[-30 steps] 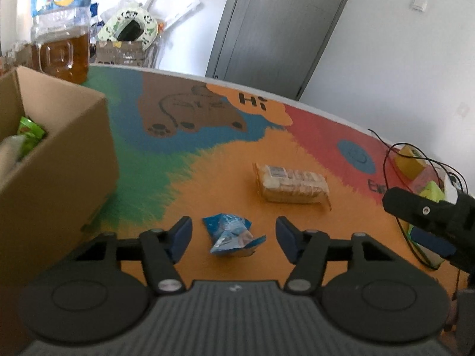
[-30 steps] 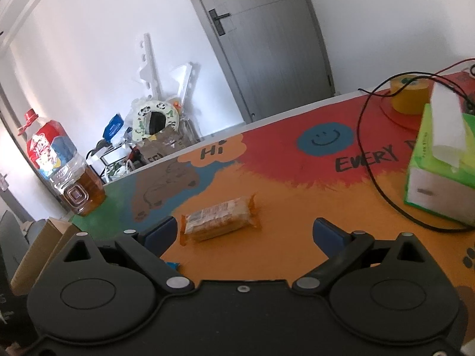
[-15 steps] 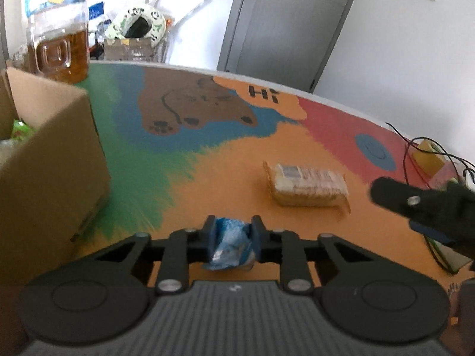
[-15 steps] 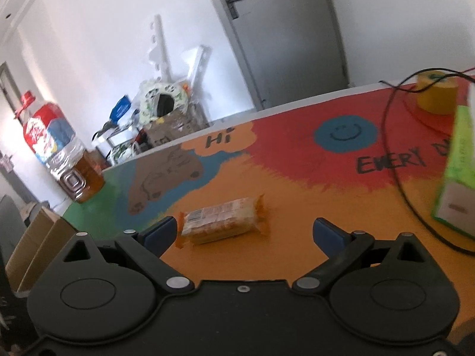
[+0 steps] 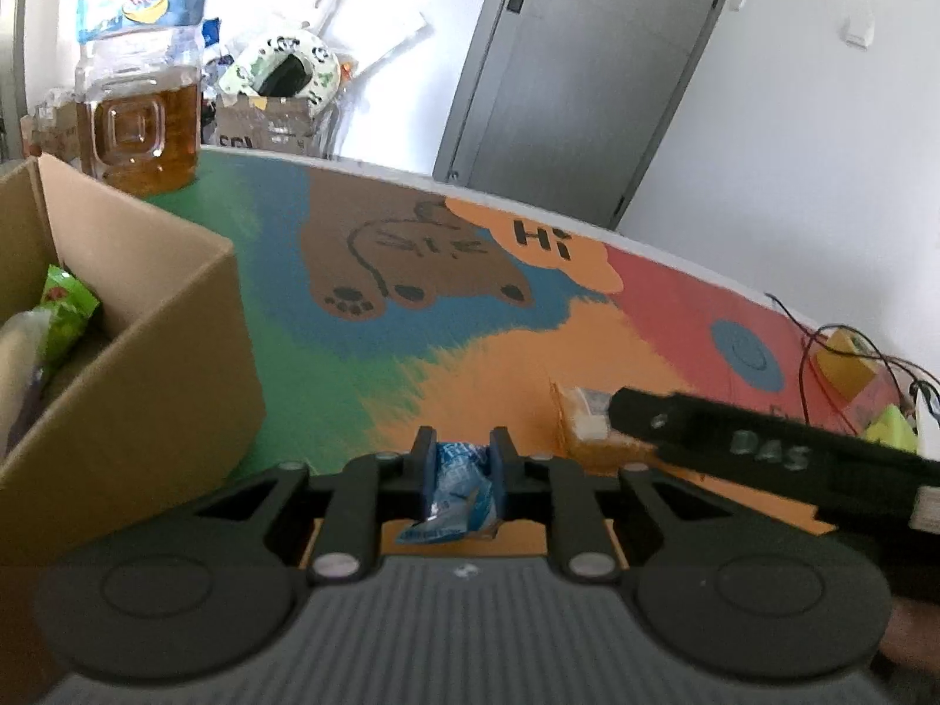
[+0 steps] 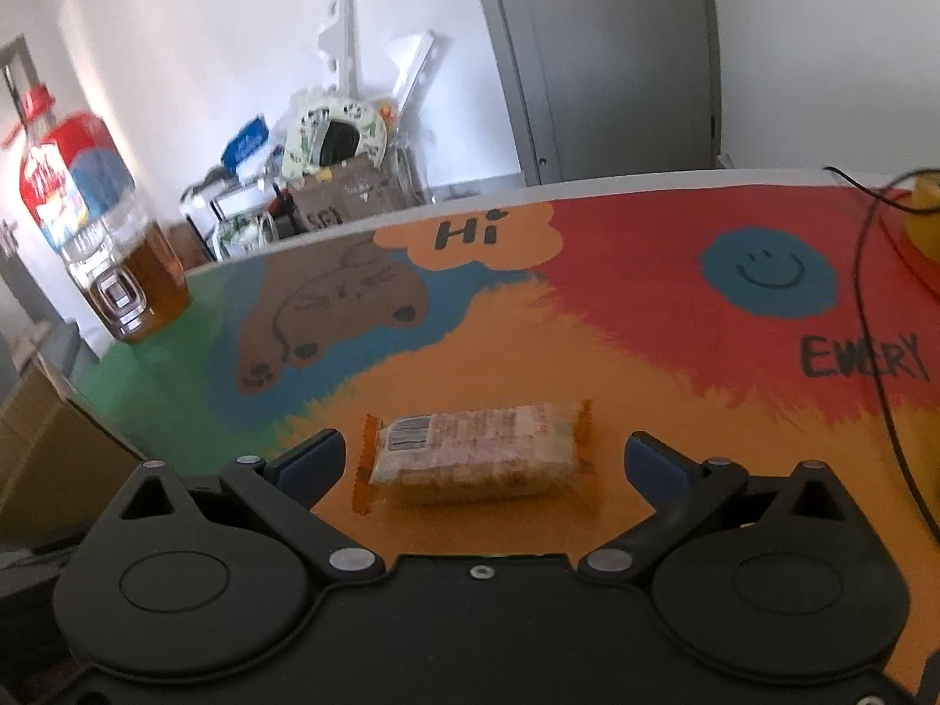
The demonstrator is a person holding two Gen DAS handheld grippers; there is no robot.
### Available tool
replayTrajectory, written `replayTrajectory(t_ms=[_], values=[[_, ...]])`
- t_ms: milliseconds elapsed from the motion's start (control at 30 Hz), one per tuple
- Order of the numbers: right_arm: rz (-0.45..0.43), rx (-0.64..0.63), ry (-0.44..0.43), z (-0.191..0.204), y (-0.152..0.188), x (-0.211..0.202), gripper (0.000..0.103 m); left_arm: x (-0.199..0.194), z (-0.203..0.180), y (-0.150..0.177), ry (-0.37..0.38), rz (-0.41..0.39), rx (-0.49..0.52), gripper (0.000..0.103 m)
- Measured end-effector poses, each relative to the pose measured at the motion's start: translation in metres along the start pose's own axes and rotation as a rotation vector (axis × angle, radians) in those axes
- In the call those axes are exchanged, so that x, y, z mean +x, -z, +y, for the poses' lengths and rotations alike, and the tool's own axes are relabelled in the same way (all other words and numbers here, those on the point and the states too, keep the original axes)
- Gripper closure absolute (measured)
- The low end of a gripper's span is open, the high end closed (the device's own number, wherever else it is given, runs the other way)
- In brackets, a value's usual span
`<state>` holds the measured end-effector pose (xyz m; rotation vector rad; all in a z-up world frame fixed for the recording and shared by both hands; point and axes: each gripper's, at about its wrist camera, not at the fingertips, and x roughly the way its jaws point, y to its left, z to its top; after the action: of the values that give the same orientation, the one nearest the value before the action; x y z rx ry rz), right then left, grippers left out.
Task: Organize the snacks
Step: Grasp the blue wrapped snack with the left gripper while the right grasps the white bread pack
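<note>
The left gripper (image 5: 461, 473) has its jaws drawn narrow on a small blue packet (image 5: 459, 487), pinching the crumpled wrapper between the two blue pads (image 5: 424, 473); the packet sits low and near in the left wrist view, over the orange part of the painted table (image 5: 470, 376), and its loose lower end hangs toward the camera. This gripper tilts downward toward the table. To its left stands an open cardboard box (image 5: 176, 364) with a green packet (image 5: 64, 311) and other wrappers inside. Far left on the table is a large bottle (image 5: 141, 117) of amber liquid. The right gripper (image 6: 479, 461) has its jaws wide, one blue pad on either side of a wrapped biscuit bar (image 6: 476, 455) without touching it. The bar lies flat on the orange patch, its long axis running left to right across the right wrist view, with the barcode end to the left and crimped orange ends at both sides. This gripper also points down at a slant. In the left wrist view one black finger of the right gripper (image 5: 764, 452) reaches in from the right, covering most of the bar (image 5: 581, 417), whose left end shows just right of the blue packet. A black cable (image 6: 869, 323) loops over the red area at the right, and a grey door (image 6: 617, 59) stands beyond the far edge.
</note>
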<state>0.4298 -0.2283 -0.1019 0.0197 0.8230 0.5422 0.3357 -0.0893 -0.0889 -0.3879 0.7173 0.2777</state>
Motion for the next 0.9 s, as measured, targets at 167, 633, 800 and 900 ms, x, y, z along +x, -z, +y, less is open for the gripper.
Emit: replayTrajectory(t_ms=[167, 633, 800, 900], values=[[0.020, -0.031, 0.015, 0.007, -0.007, 0.014, 0.000, 0.006, 0.006, -0.001, 0.004, -0.009, -0.028, 0.085], [0.060, -0.111, 0.111, 0.019, -0.005, 0.034, 0.018, 0.011, 0.016, 0.001, 0.020, -0.016, -0.065, 0.085], [0.056, -0.106, 0.122, 0.015, 0.004, 0.021, 0.022, 0.002, 0.020, 0.006, 0.038, -0.013, -0.076, 0.085], [0.046, -0.068, 0.120, 0.011, 0.008, 0.012, 0.022, -0.007, 0.020, 0.008, 0.050, -0.015, -0.077, 0.085]])
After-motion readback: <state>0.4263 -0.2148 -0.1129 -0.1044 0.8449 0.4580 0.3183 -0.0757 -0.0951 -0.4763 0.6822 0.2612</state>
